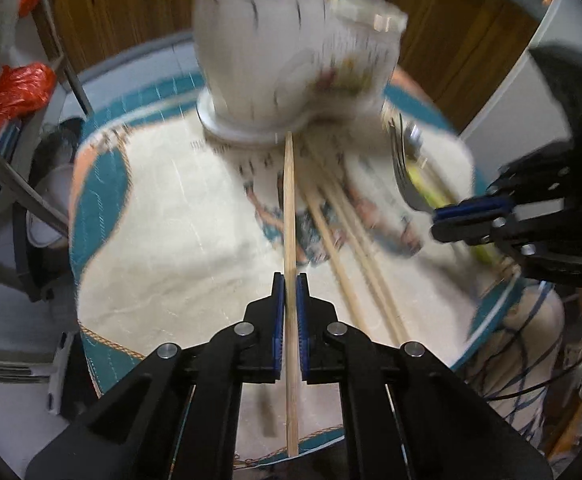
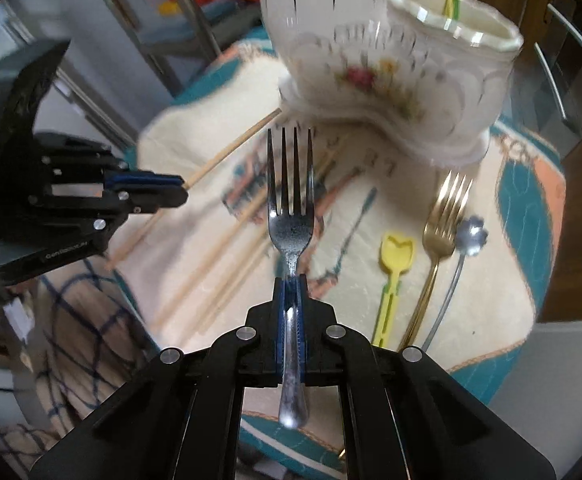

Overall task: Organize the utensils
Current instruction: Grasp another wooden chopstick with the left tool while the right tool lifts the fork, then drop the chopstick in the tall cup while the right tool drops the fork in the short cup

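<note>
While the left tool point(image 1: 290, 280) is clenched on a chopstick point(image 1: 289, 200) and the right tool point(image 2: 291, 280) on a fork point(image 2: 290, 200), both utensils are pointed lengthwise at the ceramic holder point(image 2: 391, 60) straight ahead on the bench point(image 2: 491, 300).

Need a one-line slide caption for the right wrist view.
Right gripper clamps a silver fork above the tablecloth, tines toward the floral holder.

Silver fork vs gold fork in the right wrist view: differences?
The silver fork is clamped in the right gripper and lifted; the gold fork lies loose on the cloth. Silver is grey steel, gold is brass-coloured. Silver sits centre frame, gold off to its right. Both point their four tines toward the ceramic holder.
</note>
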The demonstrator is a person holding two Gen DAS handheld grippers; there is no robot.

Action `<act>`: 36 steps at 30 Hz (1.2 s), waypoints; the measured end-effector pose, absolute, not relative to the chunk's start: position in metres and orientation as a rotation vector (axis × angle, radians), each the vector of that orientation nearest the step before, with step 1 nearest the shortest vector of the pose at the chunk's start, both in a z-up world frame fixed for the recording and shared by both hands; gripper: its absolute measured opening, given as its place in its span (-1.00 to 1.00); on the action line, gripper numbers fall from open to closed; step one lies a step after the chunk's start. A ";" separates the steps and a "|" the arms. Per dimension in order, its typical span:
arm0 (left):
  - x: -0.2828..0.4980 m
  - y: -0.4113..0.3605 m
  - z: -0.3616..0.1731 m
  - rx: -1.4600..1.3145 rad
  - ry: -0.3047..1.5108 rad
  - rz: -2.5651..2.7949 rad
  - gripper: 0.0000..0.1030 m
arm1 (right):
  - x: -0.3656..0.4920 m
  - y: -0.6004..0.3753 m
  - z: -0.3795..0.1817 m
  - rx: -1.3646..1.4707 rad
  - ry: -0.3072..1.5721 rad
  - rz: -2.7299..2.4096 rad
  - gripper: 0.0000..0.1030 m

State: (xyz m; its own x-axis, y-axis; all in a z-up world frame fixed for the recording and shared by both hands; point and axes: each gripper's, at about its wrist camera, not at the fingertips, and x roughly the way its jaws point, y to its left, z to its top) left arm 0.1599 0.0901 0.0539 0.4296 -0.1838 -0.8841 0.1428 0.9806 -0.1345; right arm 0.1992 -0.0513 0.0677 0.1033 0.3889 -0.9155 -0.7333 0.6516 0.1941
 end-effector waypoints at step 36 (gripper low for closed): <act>0.235 0.102 0.175 -0.236 0.075 -0.115 -0.90 | 0.271 -0.107 0.194 0.026 0.440 0.802 -0.88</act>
State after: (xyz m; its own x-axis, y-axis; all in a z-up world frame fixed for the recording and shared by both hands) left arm 0.2347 0.1019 0.1755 0.9906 -0.1225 -0.0608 0.1049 0.9658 -0.2372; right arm 0.2708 -0.1074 0.1940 0.6098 0.7002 -0.3713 -0.6896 0.6997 0.1869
